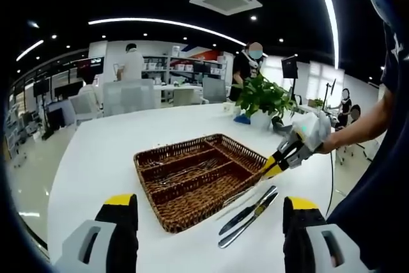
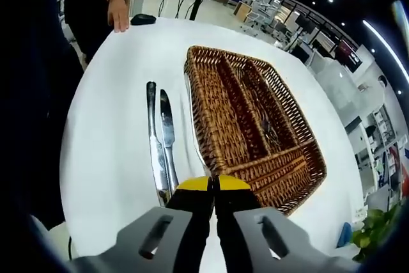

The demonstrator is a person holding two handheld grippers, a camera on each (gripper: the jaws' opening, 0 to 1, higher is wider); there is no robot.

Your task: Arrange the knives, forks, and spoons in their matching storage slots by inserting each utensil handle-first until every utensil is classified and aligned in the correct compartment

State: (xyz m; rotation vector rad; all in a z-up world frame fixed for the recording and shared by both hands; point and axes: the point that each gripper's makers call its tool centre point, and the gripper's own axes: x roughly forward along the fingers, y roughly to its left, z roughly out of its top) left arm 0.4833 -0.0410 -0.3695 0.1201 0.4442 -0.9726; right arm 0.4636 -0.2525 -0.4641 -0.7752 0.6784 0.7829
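okay, left gripper [image 1: 211, 222] sits low at the bottom of the left gripper view, jaws wide apart with nothing between them, hovering over the white table [image 1: 96, 151]. dead centre is the wicker cutlery tray [image 1: 199, 177], long compartments running across it, and a pile of metal utensils [image 1: 182, 174] lying in the middle slot, too tangled for me to tell forks from spoons. just right of the tray, lower centre of the frame, two table knives [image 1: 249, 208] lie side by side on the table. my right gripper [image 1: 276, 164] comes in from the right, tips pressed at the tray's near right edge. over in the right gripper view, the right gripper [image 2: 214, 183] has its yellow tips closed tight together, pinched on the end of a thin knife [image 2: 193, 119] lying right along the tray's [image 2: 255, 119] left wall. left of centre the two knives [image 2: 160, 139] lie parallel, touching. a potted plant [image 1: 265, 97] stands beyond the tray, upper right.
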